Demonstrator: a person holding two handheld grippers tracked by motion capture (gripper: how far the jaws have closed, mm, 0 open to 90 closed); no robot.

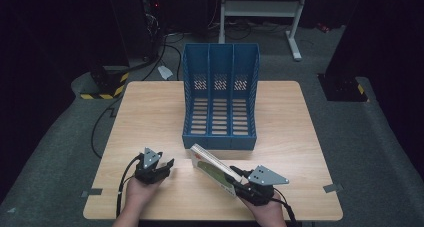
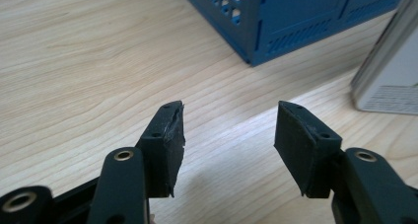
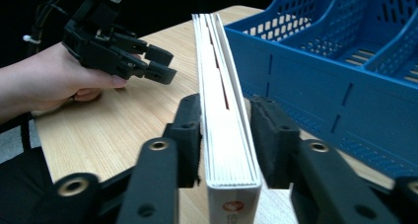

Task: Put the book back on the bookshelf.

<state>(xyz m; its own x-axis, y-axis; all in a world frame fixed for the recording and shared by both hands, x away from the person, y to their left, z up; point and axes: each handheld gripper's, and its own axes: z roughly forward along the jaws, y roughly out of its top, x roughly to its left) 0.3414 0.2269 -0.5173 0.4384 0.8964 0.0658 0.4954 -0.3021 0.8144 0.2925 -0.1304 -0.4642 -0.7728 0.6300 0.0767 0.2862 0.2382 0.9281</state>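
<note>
My right gripper has its jaws closed on a thin book, one pad against each cover, the spine end nearest me and the page edges running away between them. In the high view the book stands on edge over the bench, tilted, just in front of the blue file rack. My left gripper hangs just beside it with jaws wide apart over bare wood, the book's corner off to their right.

A thin white book with a green-and-red cover stands tilted on edge, just before the blue three-slot file rack.
</note>
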